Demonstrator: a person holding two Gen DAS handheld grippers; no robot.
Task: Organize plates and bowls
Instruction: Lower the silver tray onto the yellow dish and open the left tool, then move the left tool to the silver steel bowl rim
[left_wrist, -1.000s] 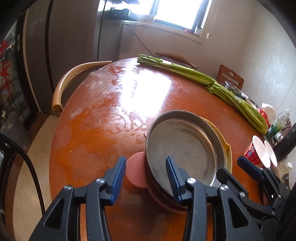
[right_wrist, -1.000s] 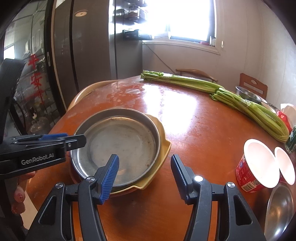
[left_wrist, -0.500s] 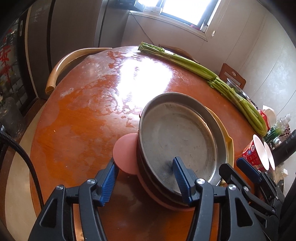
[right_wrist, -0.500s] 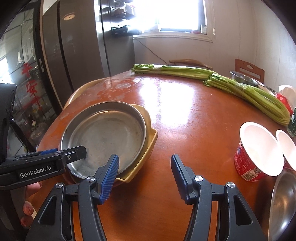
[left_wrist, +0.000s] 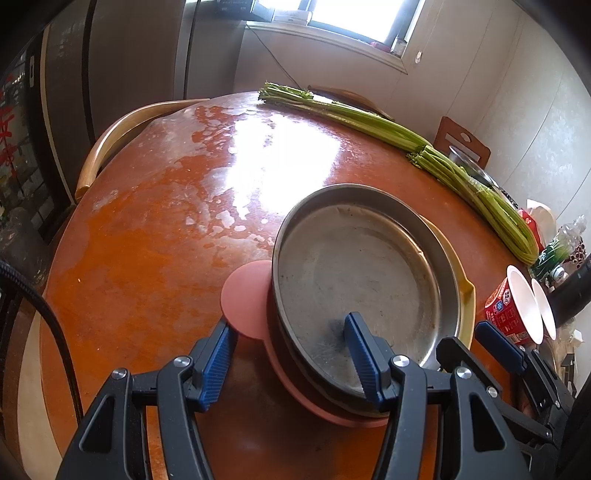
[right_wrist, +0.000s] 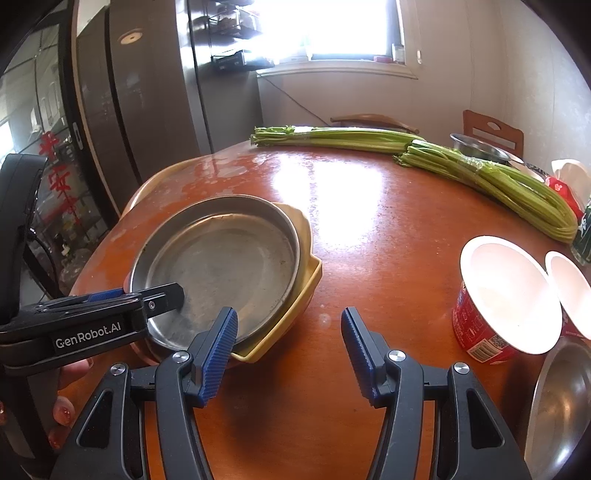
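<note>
A round steel plate (left_wrist: 354, 273) sits on top of a stack with a yellow dish (left_wrist: 463, 295) and a pink plate with a round ear (left_wrist: 245, 295) beneath. My left gripper (left_wrist: 290, 354) is open and straddles the near rim of the stack, its right finger inside the steel plate and its left finger outside by the pink ear. The stack also shows in the right wrist view (right_wrist: 221, 258). My right gripper (right_wrist: 290, 350) is open and empty over bare table, just right of the yellow dish (right_wrist: 295, 295). A steel bowl (right_wrist: 561, 402) lies at the lower right.
Long celery bundles (right_wrist: 480, 173) lie across the far side of the round orange table (right_wrist: 369, 229). Two red instant-noodle cups (right_wrist: 506, 295) stand at the right. A small steel bowl (right_wrist: 476, 147) sits at the back. Wooden chairs ring the table.
My left gripper has come forward and down until its fingers straddle the stack's near rim. The right gripper has shifted right, away from the yellow dish.
</note>
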